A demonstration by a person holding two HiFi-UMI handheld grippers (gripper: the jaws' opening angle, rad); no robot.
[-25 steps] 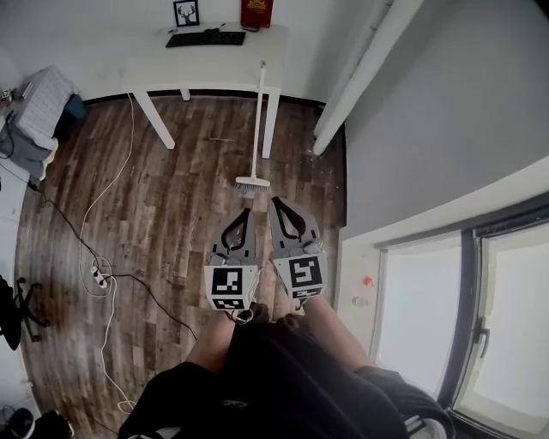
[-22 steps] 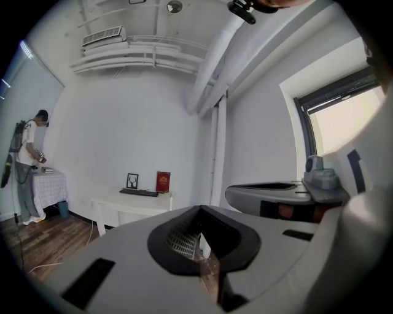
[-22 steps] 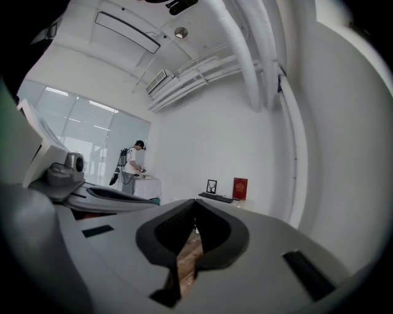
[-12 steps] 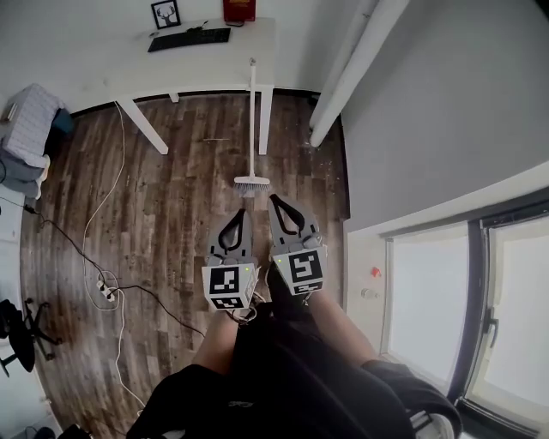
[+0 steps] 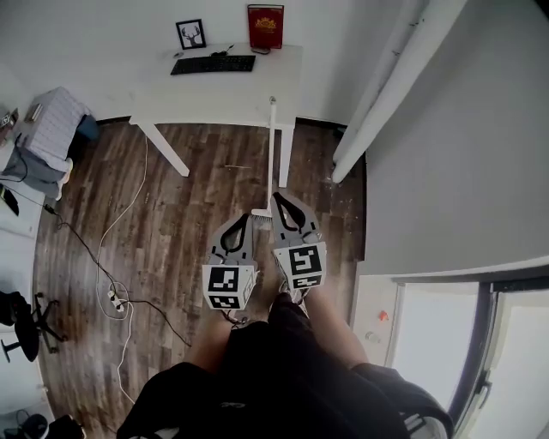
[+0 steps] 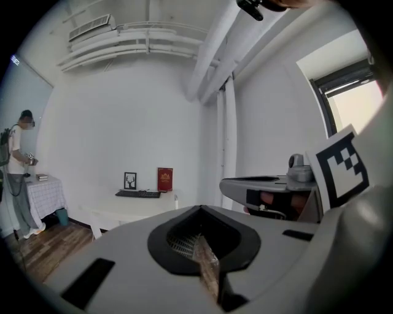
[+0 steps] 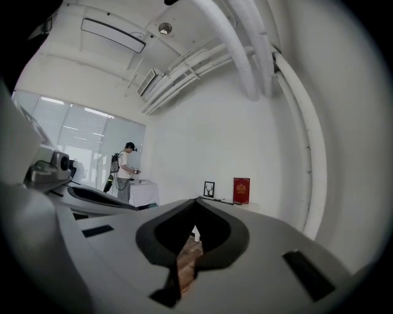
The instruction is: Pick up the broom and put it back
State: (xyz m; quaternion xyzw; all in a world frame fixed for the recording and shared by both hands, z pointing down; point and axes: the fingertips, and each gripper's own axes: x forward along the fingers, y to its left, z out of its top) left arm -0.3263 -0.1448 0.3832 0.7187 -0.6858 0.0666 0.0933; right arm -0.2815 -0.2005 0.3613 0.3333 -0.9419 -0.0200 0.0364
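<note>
A broom (image 5: 271, 154) with a white handle leans upright against the front edge of the white desk (image 5: 214, 86). Its brush head (image 5: 260, 213) rests on the wood floor. In the head view my left gripper (image 5: 244, 219) and right gripper (image 5: 278, 198) are held side by side, pointing at the broom, with the brush head showing between their tips. Both are shut with nothing in them. In the left gripper view the shut left gripper (image 6: 199, 207) faces the desk, and the broom's handle top (image 6: 176, 200) shows just above it. The right gripper (image 7: 196, 199) is likewise shut.
On the desk lie a black keyboard (image 5: 213, 64), a framed picture (image 5: 190, 33) and a red book (image 5: 265, 27). Cables and a power strip (image 5: 114, 299) lie on the floor at the left. A white pipe (image 5: 386, 94) runs along the right wall. A person (image 6: 15, 178) stands by a small table.
Both grippers have moved forward across the floor toward the broom. Its brush head, earlier a short way ahead of the tips, now sits right at them.
</note>
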